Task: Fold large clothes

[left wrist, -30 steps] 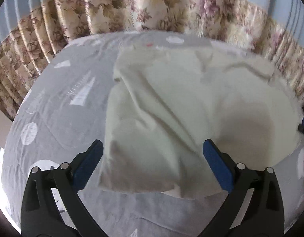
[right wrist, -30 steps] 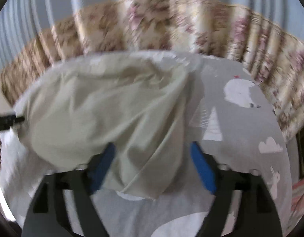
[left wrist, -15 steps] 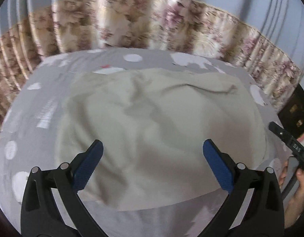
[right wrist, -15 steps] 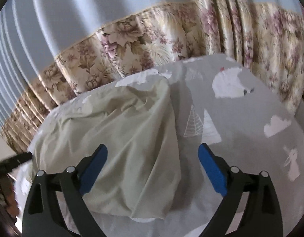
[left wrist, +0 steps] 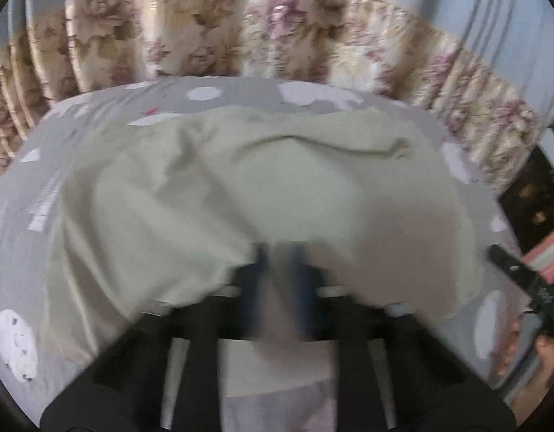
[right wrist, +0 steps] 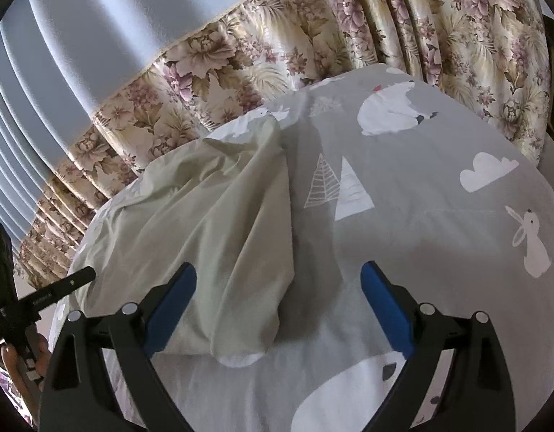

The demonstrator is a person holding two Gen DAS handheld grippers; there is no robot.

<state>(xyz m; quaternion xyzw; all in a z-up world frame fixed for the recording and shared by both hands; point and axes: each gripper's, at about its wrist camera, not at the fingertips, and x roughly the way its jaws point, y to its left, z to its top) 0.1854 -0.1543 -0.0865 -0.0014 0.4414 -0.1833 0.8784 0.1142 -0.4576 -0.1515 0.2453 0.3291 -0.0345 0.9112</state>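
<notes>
The left hand-held gripper (left wrist: pixel 280 270), blurred, has its fingers pressed nearly together on the near hem of the pale green garment (left wrist: pixel 262 194), which lies rumpled on the bed (right wrist: pixel 438 194). The right hand-held gripper (right wrist: pixel 278 309) hangs spread over the garment's right corner. Best pinch that corner too, then lift both evenly.

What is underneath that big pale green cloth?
The crumpled pale green cloth lies on a grey bedsheet printed with white animals, trees and clouds, which shows all around it. Whatever lies directly beneath the cloth is covered.
</notes>
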